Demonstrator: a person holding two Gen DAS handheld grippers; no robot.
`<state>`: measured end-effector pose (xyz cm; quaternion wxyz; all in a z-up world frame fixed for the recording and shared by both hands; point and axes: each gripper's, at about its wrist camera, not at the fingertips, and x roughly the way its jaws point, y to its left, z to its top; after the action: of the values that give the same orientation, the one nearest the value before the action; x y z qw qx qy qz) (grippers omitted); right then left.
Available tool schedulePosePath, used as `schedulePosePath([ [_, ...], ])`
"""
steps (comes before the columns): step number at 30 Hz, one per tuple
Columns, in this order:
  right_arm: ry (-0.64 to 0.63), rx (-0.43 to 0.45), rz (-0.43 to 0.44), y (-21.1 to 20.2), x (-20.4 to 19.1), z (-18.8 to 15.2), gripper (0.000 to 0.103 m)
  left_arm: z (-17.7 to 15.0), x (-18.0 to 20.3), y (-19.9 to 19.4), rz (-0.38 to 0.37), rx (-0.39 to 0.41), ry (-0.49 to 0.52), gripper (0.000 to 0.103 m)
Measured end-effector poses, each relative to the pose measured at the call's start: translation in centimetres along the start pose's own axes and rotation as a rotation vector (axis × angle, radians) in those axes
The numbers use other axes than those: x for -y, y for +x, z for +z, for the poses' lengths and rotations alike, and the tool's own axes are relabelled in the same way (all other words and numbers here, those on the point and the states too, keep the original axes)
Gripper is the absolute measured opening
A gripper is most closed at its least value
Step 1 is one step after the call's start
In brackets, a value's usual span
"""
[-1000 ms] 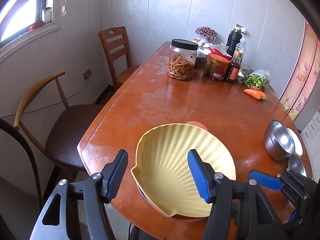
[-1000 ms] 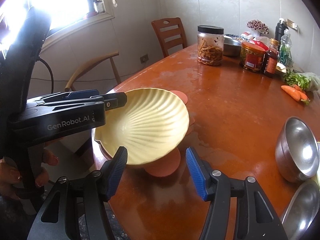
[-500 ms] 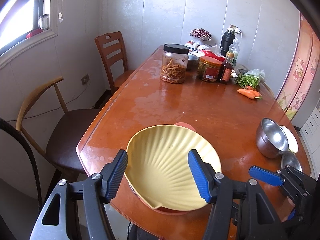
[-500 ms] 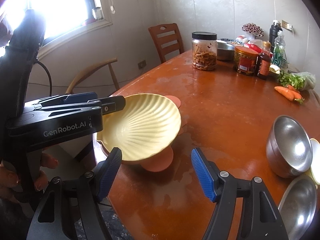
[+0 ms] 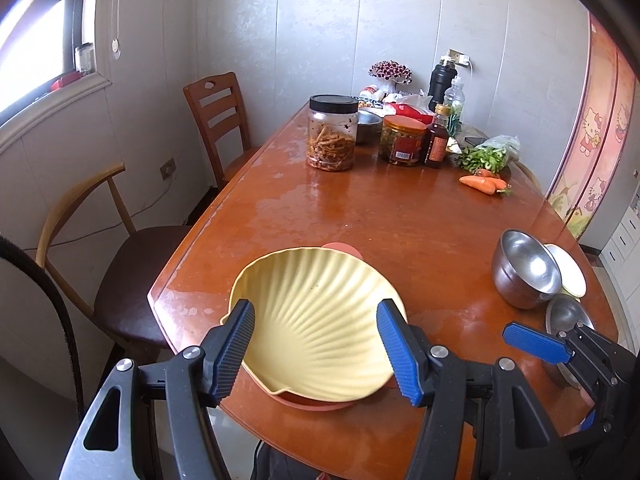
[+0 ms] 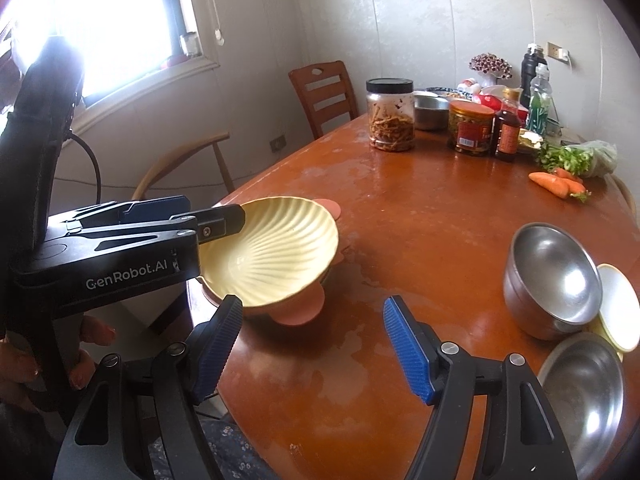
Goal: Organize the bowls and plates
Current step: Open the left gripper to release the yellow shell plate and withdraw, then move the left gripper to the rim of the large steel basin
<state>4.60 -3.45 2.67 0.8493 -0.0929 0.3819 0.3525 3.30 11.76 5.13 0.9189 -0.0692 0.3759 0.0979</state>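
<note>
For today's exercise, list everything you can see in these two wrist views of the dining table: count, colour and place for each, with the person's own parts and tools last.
Shell plate: 1, yellow, near table edge, on a pink plate.
Steel bowls: 2 near right edge, silver; a third among the jars.
White dish: 1, behind the steel bowls.
Jars: 2, clear, black lid and orange lid, far end.
Bottles: 3, brown, black, clear, far end.
Carrots: orange, beside greens.
Chairs: 2, wooden, window side.
Table: 1, reddish brown.
Left gripper: open, over the shell plate.
Right gripper: open, over bare table.
Hand: holds the left gripper.
</note>
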Motion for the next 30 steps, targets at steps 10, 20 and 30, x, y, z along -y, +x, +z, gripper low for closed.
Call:
schedulePosePath([
  [10, 0.017, 0.044, -0.008, -2.5, 1.3, -0.8, 0.075, -0.2, 2.4, -1.2, -0.004, 0.013, 0.029, 0.063],
  [20, 0.045, 0.091, -0.029, -5.1, 3.3, -1.6, 0.075, -0.4, 5.1, -2.1, -0.018, 0.024, 0.055, 0.064],
  [30, 0.072, 0.124, -0.054, -7.5, 5.2, -1.9, 0.077, -0.2, 8.0, -2.5, -0.04, 0.036, 0.077, 0.064],
])
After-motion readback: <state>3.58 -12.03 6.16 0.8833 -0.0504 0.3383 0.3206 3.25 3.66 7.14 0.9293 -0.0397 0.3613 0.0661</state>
